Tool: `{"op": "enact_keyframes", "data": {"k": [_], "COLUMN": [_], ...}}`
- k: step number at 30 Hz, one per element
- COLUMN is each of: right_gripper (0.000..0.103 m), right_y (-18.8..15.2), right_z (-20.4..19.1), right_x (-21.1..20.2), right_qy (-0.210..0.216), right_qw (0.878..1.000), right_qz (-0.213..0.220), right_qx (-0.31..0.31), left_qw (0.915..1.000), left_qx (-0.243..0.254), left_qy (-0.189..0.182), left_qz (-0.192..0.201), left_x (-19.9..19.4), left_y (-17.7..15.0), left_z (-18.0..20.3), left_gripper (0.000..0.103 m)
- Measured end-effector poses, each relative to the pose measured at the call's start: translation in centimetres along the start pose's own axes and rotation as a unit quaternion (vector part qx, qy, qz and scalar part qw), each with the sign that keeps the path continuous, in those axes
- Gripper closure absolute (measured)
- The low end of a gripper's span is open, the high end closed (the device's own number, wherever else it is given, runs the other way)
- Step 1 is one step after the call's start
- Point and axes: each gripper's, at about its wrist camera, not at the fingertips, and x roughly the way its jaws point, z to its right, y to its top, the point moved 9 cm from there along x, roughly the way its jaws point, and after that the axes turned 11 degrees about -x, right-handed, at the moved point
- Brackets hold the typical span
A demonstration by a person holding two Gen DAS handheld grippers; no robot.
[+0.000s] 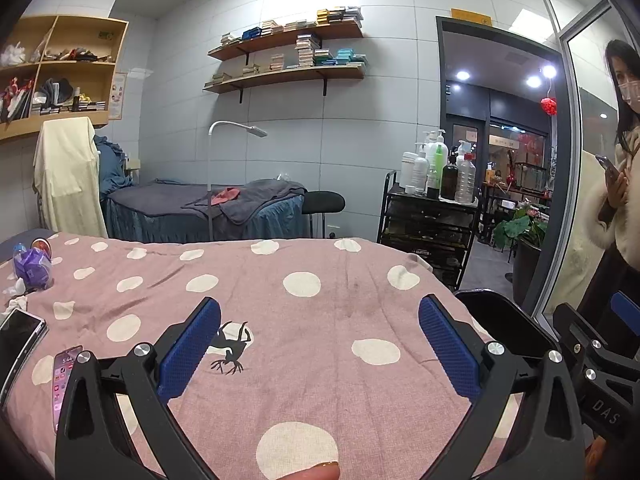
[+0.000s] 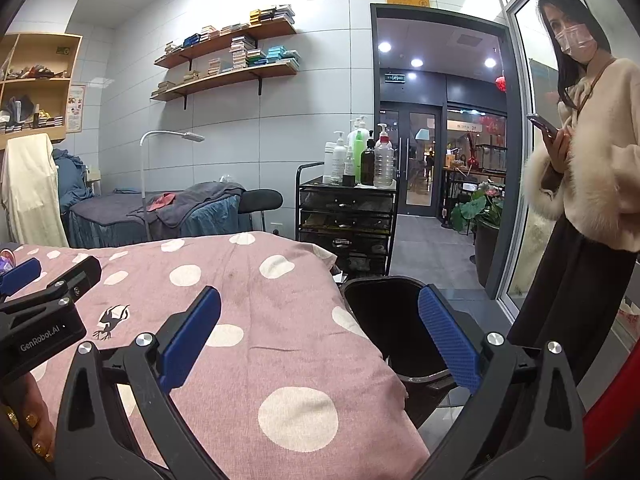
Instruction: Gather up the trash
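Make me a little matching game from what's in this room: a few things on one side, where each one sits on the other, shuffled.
Things:
1. purple wrapper
2. black bin
3. pump bottles
4. stacked boxes

Places:
A. on the wall shelves
B. on top of the black trolley
C. far left of the spotted blanket
D. beside the bed's right edge

Pairs: 1-C, 2-D, 3-B, 4-A

Two phones (image 1: 20, 344), one black bin (image 2: 392, 320), two wall shelves (image 1: 286, 56), one stool (image 1: 323, 202)

Bright even light, fisheye-bent edges, sharp
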Motion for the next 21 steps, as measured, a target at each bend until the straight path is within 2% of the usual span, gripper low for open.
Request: {"op": "enact_keyframes", "data": {"k": [21], "right_gripper": [0.006], "right_y": [-0.19], "right_z": [0.25], "right_x": [-0.01], "right_qy": [0.001], "right_qw": [1.0], "right_qz": [-0.003], "right_qx": [0.004], "left_qw": [1.0], "left_qx": [0.002], "left_qy": [0.0], "left_qz": [0.003], "left_x": [-0.11], "left_y": [0.27], "left_z": [-0.02], "left_gripper": [0.006]}}
